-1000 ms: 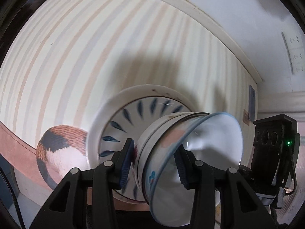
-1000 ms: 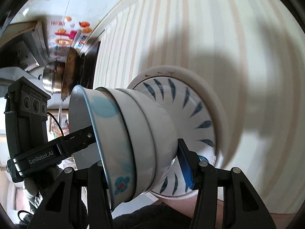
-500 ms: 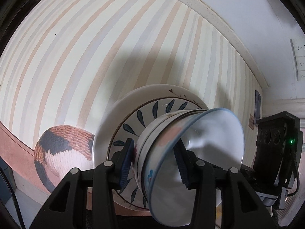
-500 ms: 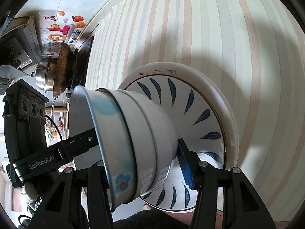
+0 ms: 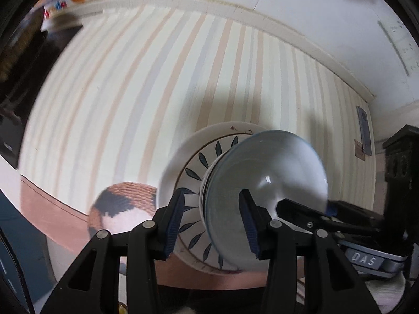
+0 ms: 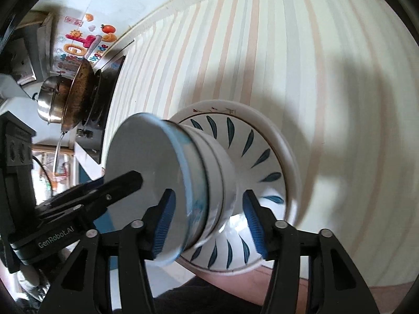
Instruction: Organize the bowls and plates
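Note:
A stack of white bowls [image 5: 262,178], the top one blue-rimmed, stands in a leaf-patterned plate [image 5: 193,172] that rests on a larger white plate. My left gripper [image 5: 212,209] hangs over the stack's near rim, one finger inside the top bowl and the other outside, with a gap showing at the outer pad. From the opposite side my right gripper [image 6: 208,209] straddles the bowls [image 6: 209,172]. Its jaws are opening, and its right pad stands clear of the bowl wall. The plate [image 6: 262,141] lies flat on the striped cloth.
A round knitted mat [image 5: 123,201] in orange, black and white lies left of the plates near the table's front edge. A stove with a brown pan [image 6: 78,96] and a steel pot [image 6: 49,102] stands at the far left. Striped cloth [image 5: 131,104] stretches behind.
Both grippers have risen and drawn back, so the bowls and plates look smaller and lower. The right jaws have widened off the stack. The bowls stay on the plate.

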